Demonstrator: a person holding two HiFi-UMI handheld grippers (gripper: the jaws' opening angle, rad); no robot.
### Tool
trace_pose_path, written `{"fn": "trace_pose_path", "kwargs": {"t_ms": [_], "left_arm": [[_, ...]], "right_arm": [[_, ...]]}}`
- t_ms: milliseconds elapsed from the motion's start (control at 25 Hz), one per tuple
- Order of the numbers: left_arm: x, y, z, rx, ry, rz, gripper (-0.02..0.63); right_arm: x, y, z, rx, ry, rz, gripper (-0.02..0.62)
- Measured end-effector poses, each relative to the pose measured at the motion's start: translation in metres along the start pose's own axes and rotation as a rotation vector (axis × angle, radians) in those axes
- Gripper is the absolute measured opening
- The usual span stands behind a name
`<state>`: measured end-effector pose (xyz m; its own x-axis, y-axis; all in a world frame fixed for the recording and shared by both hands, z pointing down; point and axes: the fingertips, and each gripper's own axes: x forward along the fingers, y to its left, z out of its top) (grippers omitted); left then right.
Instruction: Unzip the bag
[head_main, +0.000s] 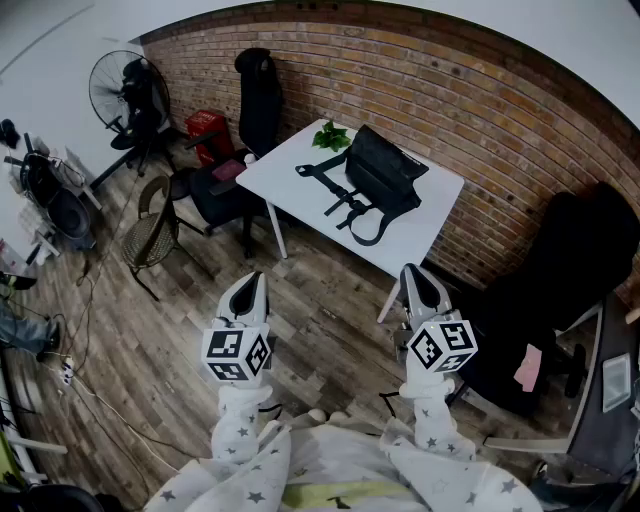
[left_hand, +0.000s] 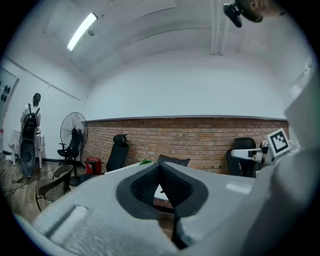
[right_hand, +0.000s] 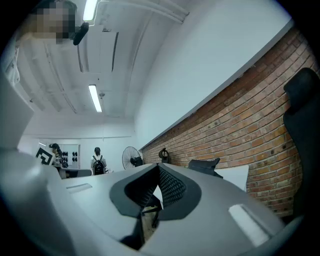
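The black fabric bag with loose straps (head_main: 380, 175) lies on the white rectangular worktop (head_main: 283, 165) at upper centre. In the lower half, the left gripper (head_main: 251, 282) and right gripper (head_main: 416, 273) have jaws together, empty, well apart from the worktop.

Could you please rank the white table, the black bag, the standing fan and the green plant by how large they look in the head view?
1. white table
2. black bag and standing fan: about alike here, so unranked
3. green plant, the smallest
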<state>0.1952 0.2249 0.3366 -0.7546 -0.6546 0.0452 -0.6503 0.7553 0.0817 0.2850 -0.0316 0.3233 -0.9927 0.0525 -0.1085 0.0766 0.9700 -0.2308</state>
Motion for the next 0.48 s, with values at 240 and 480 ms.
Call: {"fn": "trace_pose_path", "kwargs": {"t_ms": [240, 480], "left_arm": [[0.000, -0.004, -0.001, -0.001, 0.000, 0.000, -0.002], [0.005, -0.018, -0.005, 0.000, 0.015, -0.007, -0.002]], "right_arm": [[-0.005, -0.006, 0.000, 0.007, -0.002, -0.008, 0.008], [-0.008, -0.019, -0.001, 0.033, -0.003, -0.020, 0.008]]}}
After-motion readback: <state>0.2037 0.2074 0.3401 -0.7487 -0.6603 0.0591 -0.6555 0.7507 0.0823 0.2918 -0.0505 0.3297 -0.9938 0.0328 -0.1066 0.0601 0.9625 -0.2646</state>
